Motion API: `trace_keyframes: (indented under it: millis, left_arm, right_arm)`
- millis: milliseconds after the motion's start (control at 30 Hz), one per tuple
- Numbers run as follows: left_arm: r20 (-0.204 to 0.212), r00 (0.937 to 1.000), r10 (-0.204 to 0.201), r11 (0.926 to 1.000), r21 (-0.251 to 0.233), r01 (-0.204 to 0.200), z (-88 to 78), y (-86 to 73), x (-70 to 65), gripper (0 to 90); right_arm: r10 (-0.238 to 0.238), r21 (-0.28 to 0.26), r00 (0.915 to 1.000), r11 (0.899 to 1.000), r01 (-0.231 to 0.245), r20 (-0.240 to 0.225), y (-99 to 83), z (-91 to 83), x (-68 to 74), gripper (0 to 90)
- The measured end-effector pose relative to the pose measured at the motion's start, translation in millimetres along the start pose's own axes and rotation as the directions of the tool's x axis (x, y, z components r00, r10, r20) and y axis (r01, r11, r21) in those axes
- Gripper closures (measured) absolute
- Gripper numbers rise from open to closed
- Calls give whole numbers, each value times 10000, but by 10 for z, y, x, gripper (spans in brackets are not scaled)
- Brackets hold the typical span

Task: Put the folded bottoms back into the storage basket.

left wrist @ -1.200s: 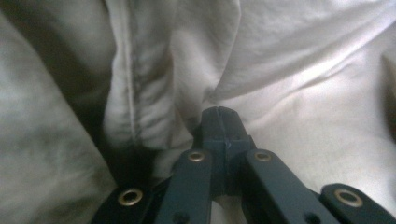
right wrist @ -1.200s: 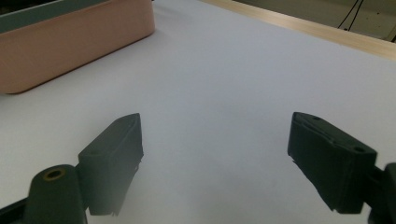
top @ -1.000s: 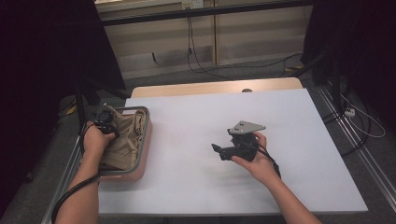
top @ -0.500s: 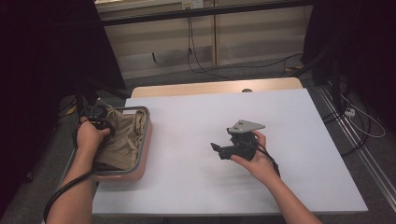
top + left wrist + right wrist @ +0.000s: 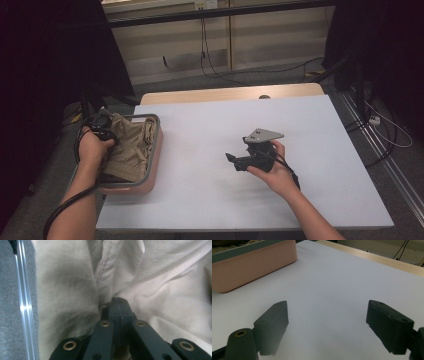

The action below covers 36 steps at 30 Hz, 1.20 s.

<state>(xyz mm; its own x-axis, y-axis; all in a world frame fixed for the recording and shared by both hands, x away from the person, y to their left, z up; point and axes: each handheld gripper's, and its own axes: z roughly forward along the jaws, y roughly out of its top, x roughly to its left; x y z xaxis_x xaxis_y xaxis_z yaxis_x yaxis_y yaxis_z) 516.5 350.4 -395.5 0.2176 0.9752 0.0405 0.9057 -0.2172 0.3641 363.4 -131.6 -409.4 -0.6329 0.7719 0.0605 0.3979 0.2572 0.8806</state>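
The beige cloth (image 5: 131, 147) lies bunched in the pink bin (image 5: 156, 152) at the bench's (image 5: 210, 200) left edge. The left claw (image 5: 119, 305) is pinched tight on a fold; lifting straight up should clear the rim without snagging. Since a second ago that hand has shifted slightly. The right claw (image 5: 327, 322) rests mid-bench, wide and empty.

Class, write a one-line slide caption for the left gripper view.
Hand-held gripper shut on beige cloth, a metal rail beside it.
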Motion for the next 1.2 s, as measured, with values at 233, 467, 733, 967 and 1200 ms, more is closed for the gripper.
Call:
trace_keyframes:
  millis: [233, 467, 733, 967, 1200]
  left_arm:
    - [111, 9999, -84, 9999, 116, 83, 77, -17, 7, 900]
    - [110, 9998, -136, 9995, 296, 133, 194, -62, -23, 900]
    - [155, 9998, -115, 9998, 187, 112, 184, -72, -39, 900]
    - [411, 9991, 51, 9999, 92, -55, 20, -42, -52, 900]
    - [647, 9963, 565, 9980, -332, -544, -207, -43, -154, 900]
  right_arm:
    - [-36, 34, 10000, 10000, 35, 27, -4, 4, -8, 173]
    - [-41, 43, 10000, 10000, 41, 34, -3, -4, -5, 172]
    - [22, 37, 10000, 10000, -23, 90, -26, -18, -23, 172]
    - [13, 19, 9999, 10000, -13, 99, -24, -50, -24, 172]
    - [75, 5, 9998, 10000, -75, 194, -61, -90, -53, 172]
